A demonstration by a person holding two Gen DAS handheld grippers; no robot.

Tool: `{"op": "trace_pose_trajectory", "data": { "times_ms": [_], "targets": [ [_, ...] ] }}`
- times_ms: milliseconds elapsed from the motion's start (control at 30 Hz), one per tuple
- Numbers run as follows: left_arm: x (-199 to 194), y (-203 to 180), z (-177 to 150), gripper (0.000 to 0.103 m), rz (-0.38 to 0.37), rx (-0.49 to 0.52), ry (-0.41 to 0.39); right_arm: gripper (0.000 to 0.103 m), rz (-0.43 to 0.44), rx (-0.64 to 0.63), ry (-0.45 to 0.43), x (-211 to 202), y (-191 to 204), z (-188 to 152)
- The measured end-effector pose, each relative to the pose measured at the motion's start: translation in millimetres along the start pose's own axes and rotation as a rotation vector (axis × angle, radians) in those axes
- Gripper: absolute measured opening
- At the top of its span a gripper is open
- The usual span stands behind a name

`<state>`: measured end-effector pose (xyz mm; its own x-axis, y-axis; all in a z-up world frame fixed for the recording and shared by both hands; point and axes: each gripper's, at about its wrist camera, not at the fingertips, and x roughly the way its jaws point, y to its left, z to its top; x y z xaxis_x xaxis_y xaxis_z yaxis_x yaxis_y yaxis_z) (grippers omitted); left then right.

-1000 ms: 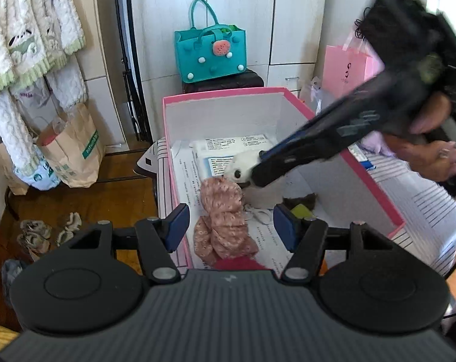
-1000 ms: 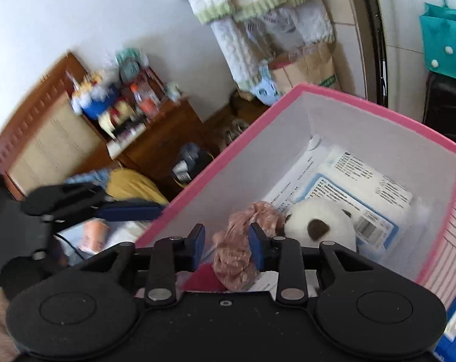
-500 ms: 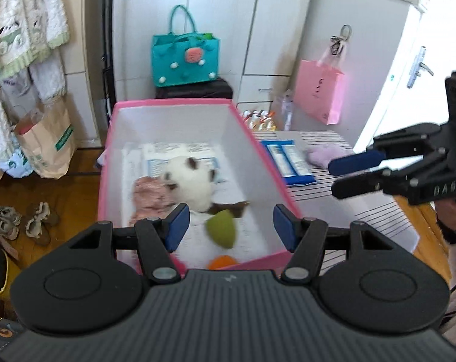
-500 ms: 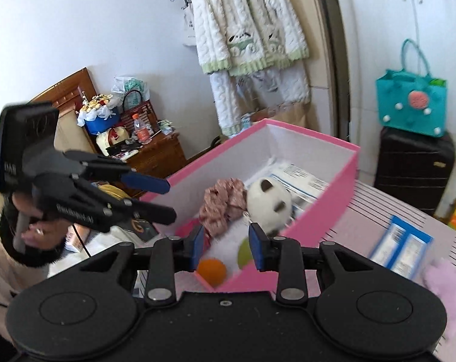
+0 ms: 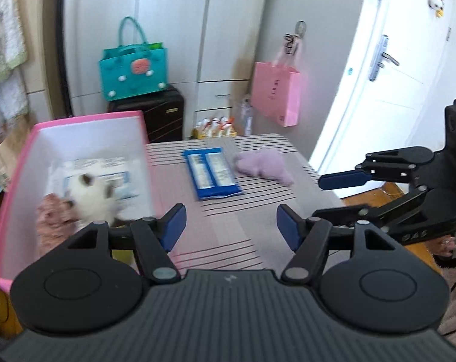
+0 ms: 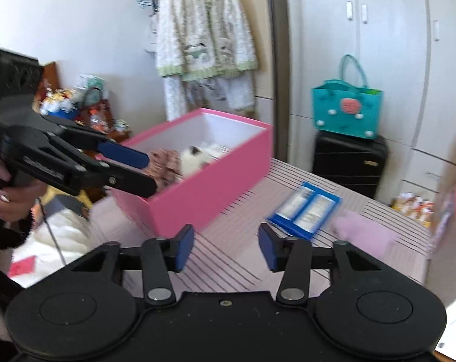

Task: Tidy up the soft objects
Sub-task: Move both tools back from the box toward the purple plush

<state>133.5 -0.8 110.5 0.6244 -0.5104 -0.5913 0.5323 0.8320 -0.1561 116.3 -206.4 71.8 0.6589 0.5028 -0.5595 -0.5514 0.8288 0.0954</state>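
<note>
A pink box (image 5: 77,118) (image 6: 216,181) stands on the striped table (image 5: 228,241) (image 6: 228,256), holding a white plush toy (image 5: 90,199) (image 6: 194,158) and a pink patterned cloth (image 5: 54,217) (image 6: 164,163). To its right lie a blue packet (image 5: 211,172) (image 6: 305,211) and a lilac soft toy (image 5: 265,166) (image 6: 363,233). My left gripper (image 5: 231,226) (image 6: 137,169) hovers over the table beside the box, its jaws opening and empty. My right gripper (image 6: 226,247) (image 5: 330,196) hangs above the table short of the packet, jaws opening, nothing between them.
A teal bag (image 5: 134,71) (image 6: 347,111) sits on a black suitcase (image 5: 164,114) (image 6: 348,163) behind the table. A pink paper bag (image 5: 276,92) hangs by a white door (image 5: 387,90). Clothes (image 6: 204,39) hang on the wall left of the cupboards.
Both grippers have drawn back from the box and swung right toward the packet and lilac toy. The right gripper left the plush in the box and its jaws widened.
</note>
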Motion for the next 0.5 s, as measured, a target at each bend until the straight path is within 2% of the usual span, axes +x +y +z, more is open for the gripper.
{"op": "trace_pose_trajectory", "data": {
  "times_ms": [133,233,433,500],
  "targets": [
    [22,-24,7,0.067,-0.015,0.039,-0.014,0.058,-0.088,0.010,0.003,-6,-21,-19],
    [43,-41,14,0.068,-0.020,0.060,-0.019,0.058,-0.118,0.045,0.001,-8,-39,-30],
    [76,-56,28,0.074,-0.037,0.040,-0.035,0.060,-0.190,0.070,-0.021,-3,-70,-48],
    [90,-61,32,0.075,-0.018,0.041,-0.044,0.062,-0.218,0.069,-0.032,2,-78,-51]
  ]
}}
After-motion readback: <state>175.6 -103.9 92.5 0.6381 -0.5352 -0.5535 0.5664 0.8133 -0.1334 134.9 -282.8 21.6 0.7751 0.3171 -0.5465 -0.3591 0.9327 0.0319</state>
